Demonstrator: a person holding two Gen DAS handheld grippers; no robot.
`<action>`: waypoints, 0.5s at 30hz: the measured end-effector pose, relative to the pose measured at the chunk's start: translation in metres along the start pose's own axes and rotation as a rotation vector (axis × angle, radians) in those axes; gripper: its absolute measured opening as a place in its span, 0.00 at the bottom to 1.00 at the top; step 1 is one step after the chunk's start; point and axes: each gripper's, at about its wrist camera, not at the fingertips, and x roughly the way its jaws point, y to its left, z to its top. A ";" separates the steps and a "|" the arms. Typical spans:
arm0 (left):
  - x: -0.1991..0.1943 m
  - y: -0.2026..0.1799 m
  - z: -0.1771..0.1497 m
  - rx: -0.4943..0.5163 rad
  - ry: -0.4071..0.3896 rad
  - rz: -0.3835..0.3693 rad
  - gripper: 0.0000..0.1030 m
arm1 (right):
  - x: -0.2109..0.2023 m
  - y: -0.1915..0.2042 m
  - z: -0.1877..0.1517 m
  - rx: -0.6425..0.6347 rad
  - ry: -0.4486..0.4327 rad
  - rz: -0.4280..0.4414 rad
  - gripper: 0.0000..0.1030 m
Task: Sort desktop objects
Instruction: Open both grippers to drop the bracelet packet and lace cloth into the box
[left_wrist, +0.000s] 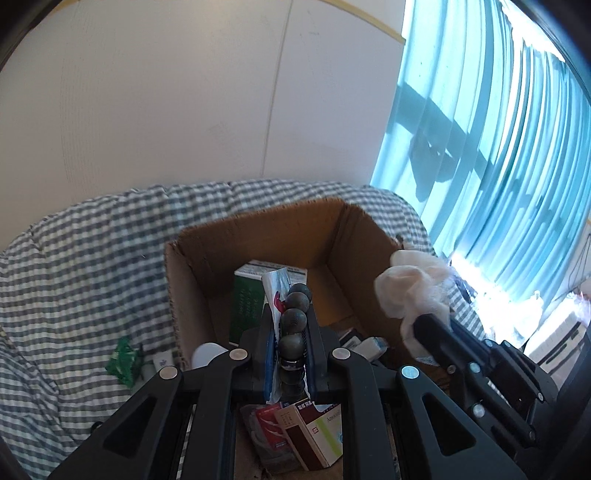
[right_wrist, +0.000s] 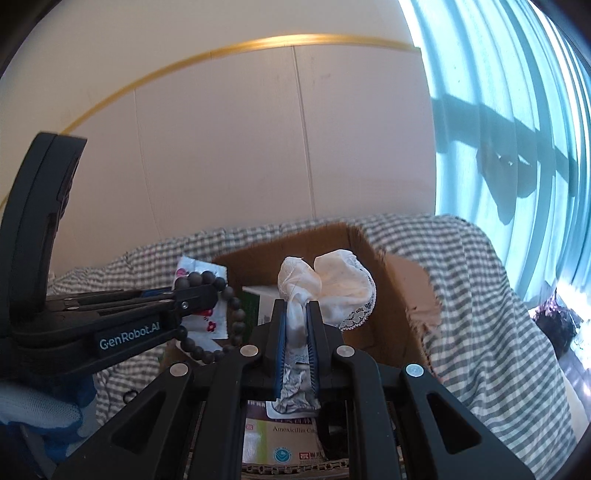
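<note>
- Spanning the far left of both views: checked grey-and-white cloth (left_wrist: 85, 251), draped over the surface behind and beside the box.
- Green crinkled packet (left_wrist: 122, 360), lying on the checked cloth at the left of the left wrist view; a small white item sits just beside it, too small to identify.
- Left gripper (left_wrist: 290, 314), jaws narrow, clamped on two things together: a bead bracelet (left_wrist: 293, 321) of dark round beads and a white sachet (left_wrist: 277, 291) with red print. Both stick up past the fingertips. In the right wrist view this gripper reaches in from the left, with the bracelet looped around its tip and the sachet behind it.
- Cardboard box (left_wrist: 258, 236), open-topped, standing on the checked cloth directly ahead of both grippers. Held items hang above its near edge.
- Green-and-white carton (left_wrist: 245, 306), upright inside the box toward its left wall.
- Medicine cartons (left_wrist: 314, 435), brown and white with an "Amoxicillin" label, lying below the left gripper; a red-and-white pack lies touching them on the left.
- Right gripper (right_wrist: 295, 325), jaws narrow, pinching a white lace-edged cloth (right_wrist: 332, 284), which bunches up above the fingertips. A crumpled silvery blister strip (right_wrist: 293, 387) sits lower between the same fingers.
- Teal curtain (left_wrist: 498, 147), sunlit, covering the window at the right of both views.
- Gloved hand, white and blue (right_wrist: 33, 417), at the lower left edge of the right wrist view.
</note>
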 end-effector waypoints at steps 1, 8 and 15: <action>0.003 0.000 -0.001 -0.001 0.006 -0.005 0.13 | 0.003 0.000 -0.002 0.000 0.011 -0.002 0.10; 0.006 -0.003 0.001 0.019 0.008 0.007 0.44 | 0.004 -0.009 -0.001 0.037 0.021 -0.035 0.24; -0.023 -0.001 0.012 0.003 -0.051 0.020 0.52 | -0.014 -0.012 0.008 0.060 -0.033 -0.051 0.43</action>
